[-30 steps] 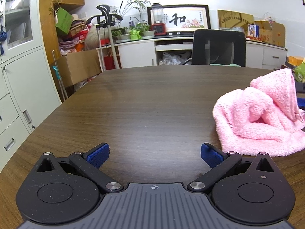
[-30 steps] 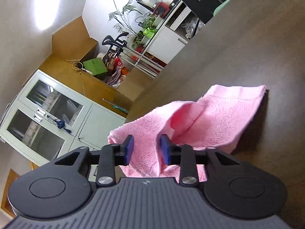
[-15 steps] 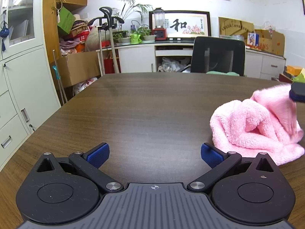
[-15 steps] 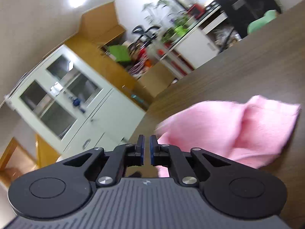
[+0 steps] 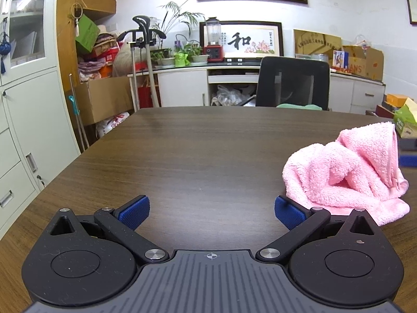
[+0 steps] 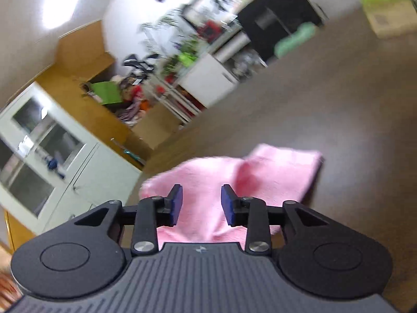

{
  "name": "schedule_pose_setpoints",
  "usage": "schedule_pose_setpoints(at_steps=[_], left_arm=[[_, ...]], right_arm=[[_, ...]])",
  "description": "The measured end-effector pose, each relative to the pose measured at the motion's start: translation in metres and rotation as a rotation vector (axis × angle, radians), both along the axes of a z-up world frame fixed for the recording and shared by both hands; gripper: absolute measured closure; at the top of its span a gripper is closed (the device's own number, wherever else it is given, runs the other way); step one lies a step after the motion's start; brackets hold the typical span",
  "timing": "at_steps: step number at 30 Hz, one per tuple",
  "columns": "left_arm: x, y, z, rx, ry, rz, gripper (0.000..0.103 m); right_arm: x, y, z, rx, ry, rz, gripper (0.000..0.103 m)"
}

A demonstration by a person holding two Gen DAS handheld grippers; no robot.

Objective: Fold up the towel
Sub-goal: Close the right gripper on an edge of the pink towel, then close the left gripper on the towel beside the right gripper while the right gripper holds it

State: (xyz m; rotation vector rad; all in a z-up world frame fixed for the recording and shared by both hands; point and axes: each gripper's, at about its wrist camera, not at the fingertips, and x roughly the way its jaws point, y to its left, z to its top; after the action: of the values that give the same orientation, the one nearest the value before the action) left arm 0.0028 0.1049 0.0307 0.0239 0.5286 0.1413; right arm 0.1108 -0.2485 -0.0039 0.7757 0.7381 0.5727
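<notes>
- Evidently, in the left wrist view, the left hand-held gripper (image 5: 211,210) hovered low over the dark wood-grain worktop (image 5: 203,156), jaws spread wide and empty, probably waiting; the crumpled pink terry towel (image 5: 344,177) lay heaped to its right, unfolded.
- In the blurred right wrist view, the right hand-held gripper (image 6: 201,203) stood with jaws partly apart just above the towel (image 6: 208,177), gripping nothing, seemingly lining up on an edge to spread it.

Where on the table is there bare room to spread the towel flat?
Bare wood runs from the left gripper to the table's far edge by the black chair, and left of the towel. The right edge is crowded: towel heap, right gripper, green box.
</notes>
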Motion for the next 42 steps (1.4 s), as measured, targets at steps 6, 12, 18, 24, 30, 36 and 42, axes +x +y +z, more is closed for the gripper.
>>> schedule_pose_setpoints(at_steps=[6,12,18,24,30,36,42], left_arm=[[0.002,-0.002,-0.003,0.009,0.012,-0.002,0.000],[0.004,0.004,0.000,-0.017,0.015,0.011,0.000],[-0.004,0.009,0.009,-0.039,-0.046,0.007,0.000],[-0.032,-0.007,0.020,-0.014,-0.194,-0.205,0.000],[-0.052,-0.045,0.008,0.229,-0.328,-0.247,0.000],[-0.055,-0.058,-0.001,0.306,-0.356,-0.257,0.000],[-0.065,-0.073,0.003,0.258,-0.412,-0.416,0.000]], right_arm=[[0.012,0.016,-0.017,0.026,0.008,0.028,0.073],[-0.010,0.030,0.015,-0.026,-0.163,0.070,0.101],[-0.029,0.050,0.041,0.017,-0.257,0.206,0.101],[-0.038,0.071,0.056,0.031,-0.258,0.278,0.101],[-0.047,0.092,0.068,0.020,-0.248,0.313,0.101],[-0.049,0.092,0.066,0.009,-0.246,0.257,0.101],[-0.044,0.089,0.060,0.036,-0.216,0.260,0.100]])
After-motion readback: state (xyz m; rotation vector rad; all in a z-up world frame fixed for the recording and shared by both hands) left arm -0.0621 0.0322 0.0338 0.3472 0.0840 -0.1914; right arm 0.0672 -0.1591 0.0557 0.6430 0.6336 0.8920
